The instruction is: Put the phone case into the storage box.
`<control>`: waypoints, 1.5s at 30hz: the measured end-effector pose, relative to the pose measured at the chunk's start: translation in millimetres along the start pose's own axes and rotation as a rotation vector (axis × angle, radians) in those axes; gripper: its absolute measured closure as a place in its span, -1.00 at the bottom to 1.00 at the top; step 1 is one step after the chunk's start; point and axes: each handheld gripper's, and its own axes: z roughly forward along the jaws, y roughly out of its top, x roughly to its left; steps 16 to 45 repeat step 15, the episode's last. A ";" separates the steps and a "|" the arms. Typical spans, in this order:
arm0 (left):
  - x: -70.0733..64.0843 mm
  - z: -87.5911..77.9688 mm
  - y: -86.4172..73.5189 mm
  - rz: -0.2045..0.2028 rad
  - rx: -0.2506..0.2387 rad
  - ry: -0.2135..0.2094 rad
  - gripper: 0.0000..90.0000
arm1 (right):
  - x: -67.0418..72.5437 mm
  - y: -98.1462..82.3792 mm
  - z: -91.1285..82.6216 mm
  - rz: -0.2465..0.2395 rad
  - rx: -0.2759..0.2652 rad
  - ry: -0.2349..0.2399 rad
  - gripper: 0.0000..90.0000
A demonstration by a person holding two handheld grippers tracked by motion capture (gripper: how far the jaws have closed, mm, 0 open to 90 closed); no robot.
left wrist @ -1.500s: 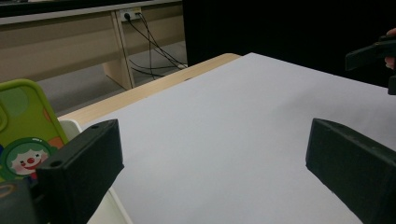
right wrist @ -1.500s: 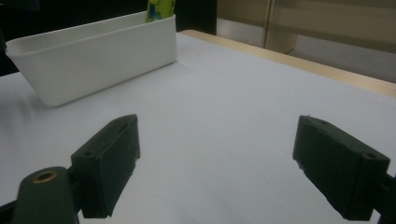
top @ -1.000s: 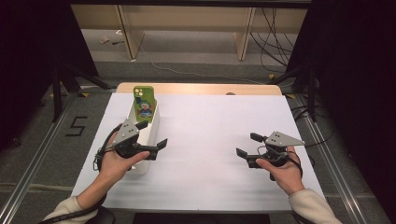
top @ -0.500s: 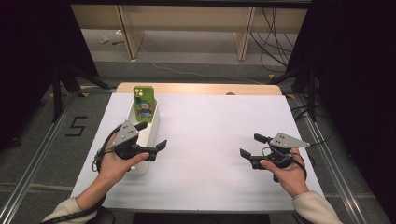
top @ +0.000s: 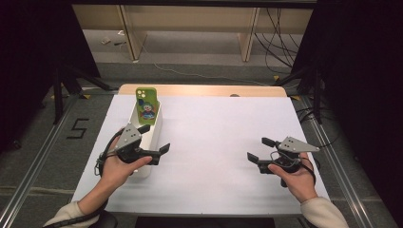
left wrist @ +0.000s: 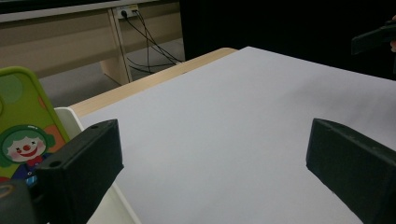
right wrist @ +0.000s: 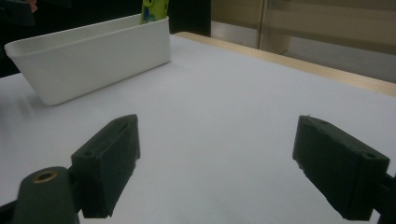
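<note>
1. Left gripper (top: 154,138): held over the near half of the white tray (top: 156,124), jaws spread wide, nothing between them. One jaw sits above the tray, the other out over the table to the tray's right.
2. Left gripper view: same gripper (left wrist: 210,172), bare white table surface (left wrist: 233,121) in the gap between the jaws. The tray's rim (left wrist: 77,116) runs under the left-hand jaw.
3. Phone case (top: 146,105): green, clown print, standing upright at the far end of the tray, leaning on its end wall. It is beyond the left gripper's jaw tips, near but not touching.
4. In the left gripper view the phone case (left wrist: 21,126) sits at the left edge, just behind the left-hand jaw, partly covered by it.
5. Right gripper (top: 260,149): at the right side of the table (top: 223,114), jaws wide apart and empty, pointing left across the table towards the tray. Well apart from tray and case.
6. Right gripper view: gripper (right wrist: 215,163) looks along bare table; the tray (right wrist: 93,56) lies far off at upper left, with the phone case (right wrist: 154,10) poking above its far end.
</note>
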 end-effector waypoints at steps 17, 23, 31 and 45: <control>-1.8 1.2 0.1 0.005 -0.006 0.010 -0.94 | -1.3 -1.2 0.9 0.003 -0.001 0.004 -0.65; -1.8 1.2 0.1 0.005 -0.006 0.010 -0.94 | -1.3 -1.2 0.9 0.003 -0.001 0.004 -0.65; -1.8 1.2 0.1 0.005 -0.006 0.010 -0.94 | -1.3 -1.2 0.9 0.003 -0.001 0.004 -0.65; -1.8 1.2 0.1 0.005 -0.006 0.010 -0.94 | -1.3 -1.2 0.9 0.003 -0.001 0.004 -0.65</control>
